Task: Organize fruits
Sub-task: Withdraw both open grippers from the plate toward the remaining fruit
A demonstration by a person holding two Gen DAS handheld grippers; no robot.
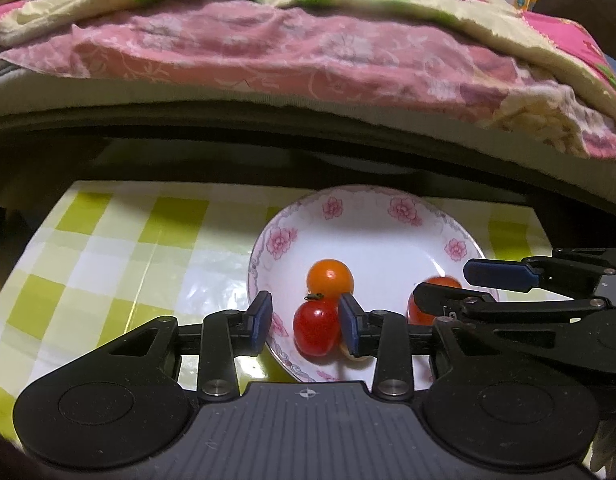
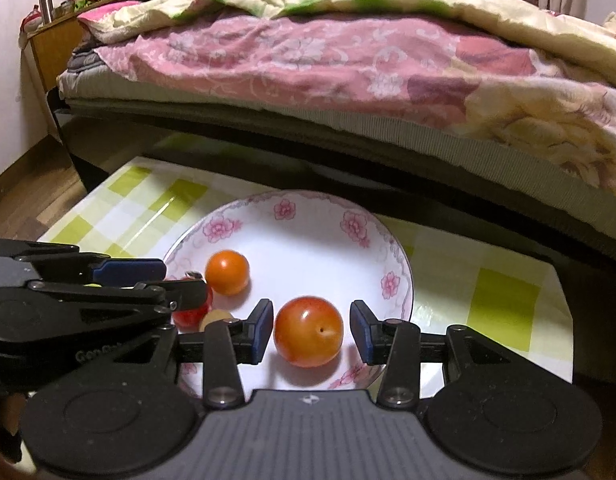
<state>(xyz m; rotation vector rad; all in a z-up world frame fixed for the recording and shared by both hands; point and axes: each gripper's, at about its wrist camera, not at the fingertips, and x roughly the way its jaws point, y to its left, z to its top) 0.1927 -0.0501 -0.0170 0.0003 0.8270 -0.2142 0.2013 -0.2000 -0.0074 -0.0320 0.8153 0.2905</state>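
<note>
On floral plate (image 2: 400, 264) all fruit gathered; my left gripper (image 1: 306, 320) straddles red tomato (image 1: 316, 330) at near rim, fingers apart, far pad touching. My right gripper (image 2: 312, 330) brackets larger orange-red fruit (image 2: 308, 331), fingers apart, gaps both sides; orange tomato (image 2: 227, 272) mid-plate

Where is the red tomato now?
In the left wrist view, the red tomato lies on the plate, between the left hand-held gripper's fingers, just below the orange tomato.
</note>
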